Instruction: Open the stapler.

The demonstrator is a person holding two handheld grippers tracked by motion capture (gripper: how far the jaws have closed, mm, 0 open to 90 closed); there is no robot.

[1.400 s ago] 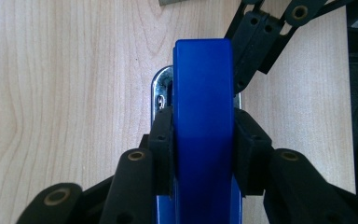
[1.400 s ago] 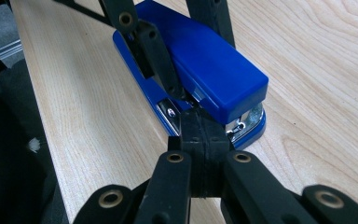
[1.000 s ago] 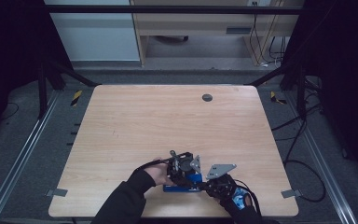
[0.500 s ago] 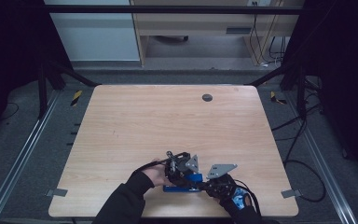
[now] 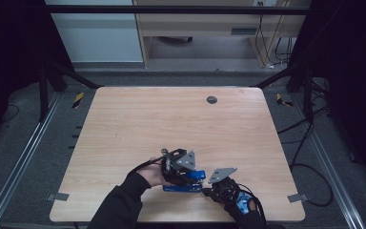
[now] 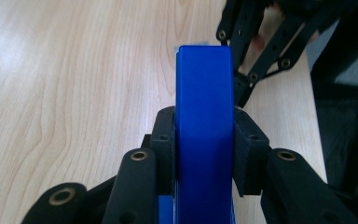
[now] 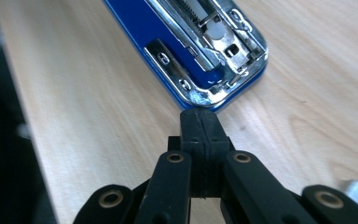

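My left claw [image 6: 205, 140] grips the blue upper arm of the stapler [image 5: 186, 181], lifted off its base, near the front edge of the surface [image 5: 138, 119]. My right claw [image 7: 200, 128] is pinched fully together, tips pressing the end of the stapler's base [image 7: 200, 56].
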